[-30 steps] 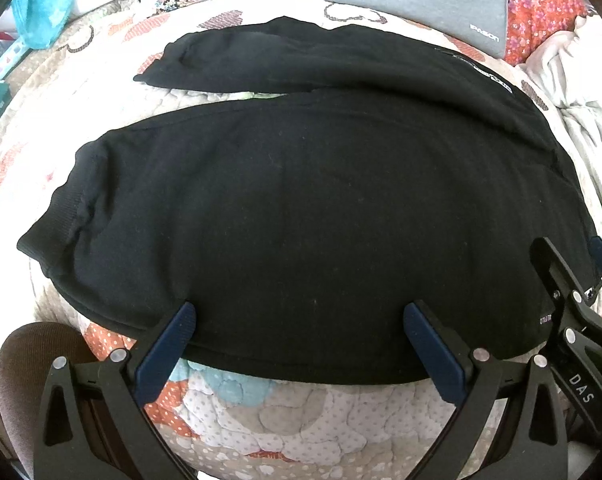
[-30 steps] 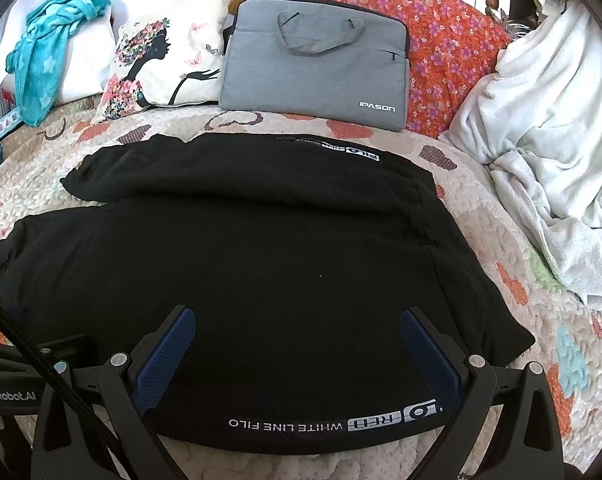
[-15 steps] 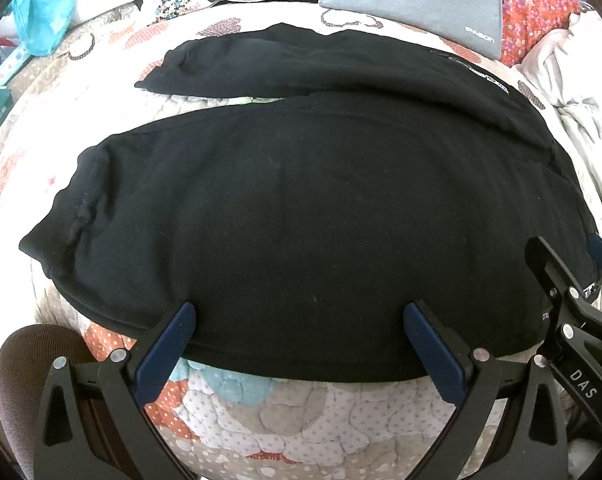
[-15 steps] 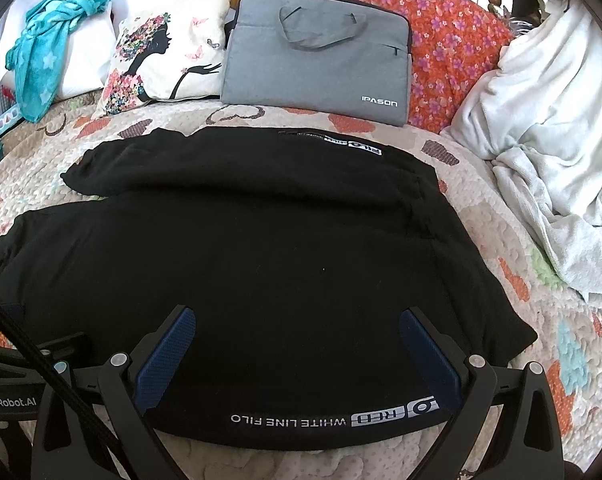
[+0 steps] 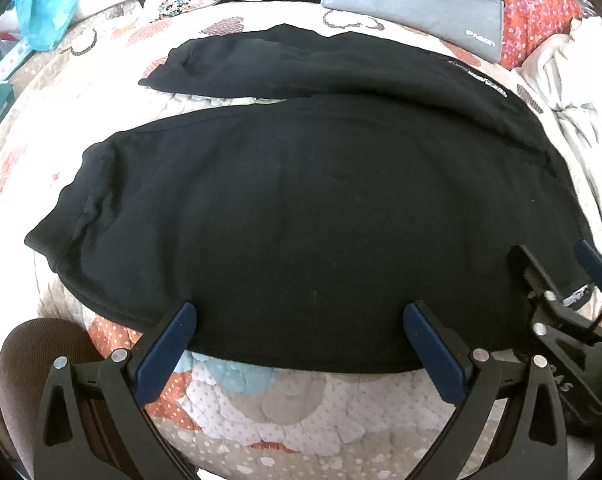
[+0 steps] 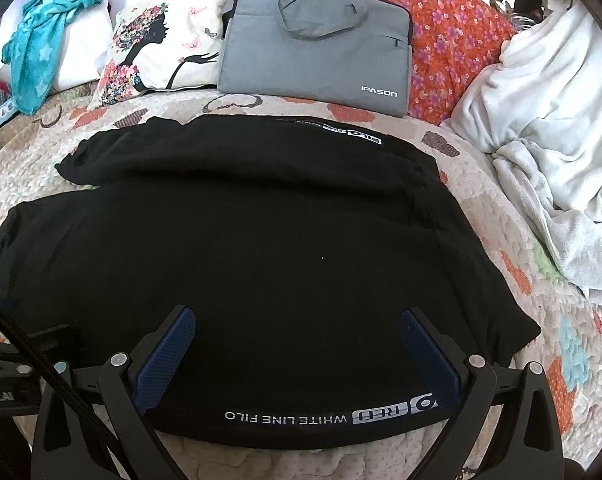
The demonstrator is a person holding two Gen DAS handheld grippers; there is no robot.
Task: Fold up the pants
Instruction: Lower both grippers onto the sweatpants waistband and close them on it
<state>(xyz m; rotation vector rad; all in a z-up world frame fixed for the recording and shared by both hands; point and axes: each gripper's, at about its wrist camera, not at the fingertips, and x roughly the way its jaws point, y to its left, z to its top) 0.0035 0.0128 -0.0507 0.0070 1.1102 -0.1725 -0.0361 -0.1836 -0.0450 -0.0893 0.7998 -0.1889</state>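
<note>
Black pants (image 5: 301,208) lie spread flat on the quilted bed, both legs pointing left, the far leg (image 5: 301,64) a little apart from the near one. My left gripper (image 5: 299,320) is open, its blue fingers astride the near hem edge of the near leg. My right gripper (image 6: 297,328) is open over the near waist edge, by the white lettering (image 6: 329,412). The pants fill the right wrist view (image 6: 261,248). The right gripper also shows at the right edge of the left wrist view (image 5: 557,280).
A grey laptop bag (image 6: 317,40), a printed pillow (image 6: 161,40) and a red floral cushion (image 6: 453,32) stand at the bed's head. A teal cloth (image 6: 41,40) is far left. A white blanket (image 6: 549,140) is heaped right. A brown chair (image 5: 29,360) stands near left.
Both grippers have drawn back slightly toward me and lifted a little, so more of the pants shows. The pants have not moved.
</note>
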